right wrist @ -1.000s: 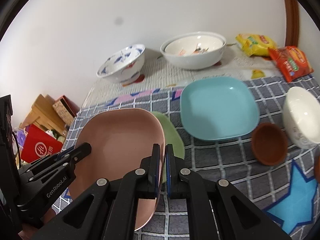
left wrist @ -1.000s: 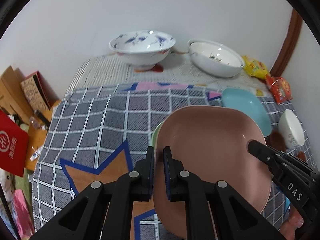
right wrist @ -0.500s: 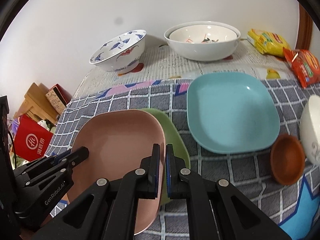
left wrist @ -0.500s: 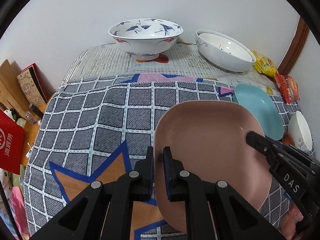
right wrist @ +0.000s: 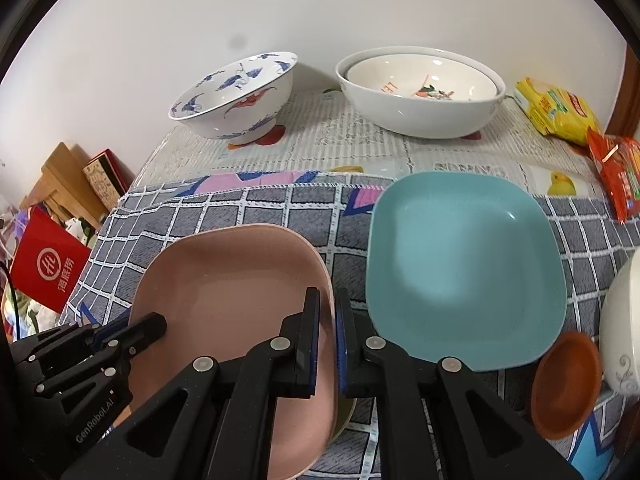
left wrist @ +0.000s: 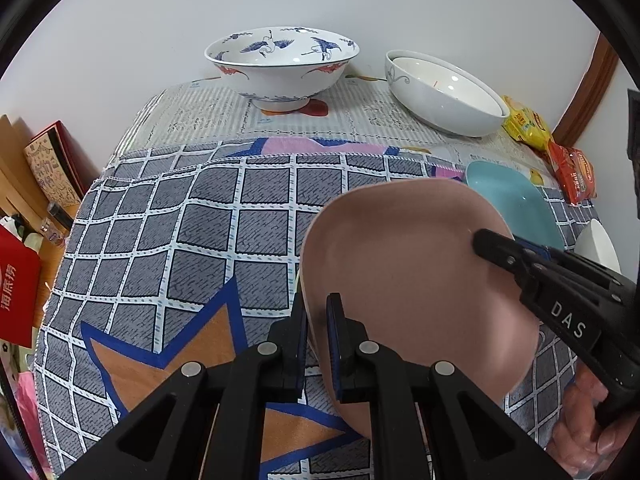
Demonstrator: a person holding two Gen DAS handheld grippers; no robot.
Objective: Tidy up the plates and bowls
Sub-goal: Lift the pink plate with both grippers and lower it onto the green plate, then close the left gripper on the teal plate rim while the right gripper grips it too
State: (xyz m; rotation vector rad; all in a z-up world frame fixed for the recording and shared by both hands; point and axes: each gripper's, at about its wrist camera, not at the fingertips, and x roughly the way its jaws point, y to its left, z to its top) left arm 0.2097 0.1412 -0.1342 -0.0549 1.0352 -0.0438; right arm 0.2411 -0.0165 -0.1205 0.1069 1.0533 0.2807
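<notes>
With both the left gripper (left wrist: 316, 332) and right gripper (right wrist: 328, 332) clamped on opposite rims, keep the pink plate (right wrist: 236, 300) level while carrying it onto the teal plate (right wrist: 464, 264).

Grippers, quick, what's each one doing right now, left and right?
Left gripper: closed on the left rim of the pink plate.
Right gripper: closed on that plate's right rim.

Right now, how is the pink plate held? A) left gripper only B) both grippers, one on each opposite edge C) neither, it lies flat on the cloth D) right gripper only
B: the left gripper is clamped on one edge of the pink plate and the right gripper on the opposite edge, each wrist view showing the other gripper across the plate.
</notes>
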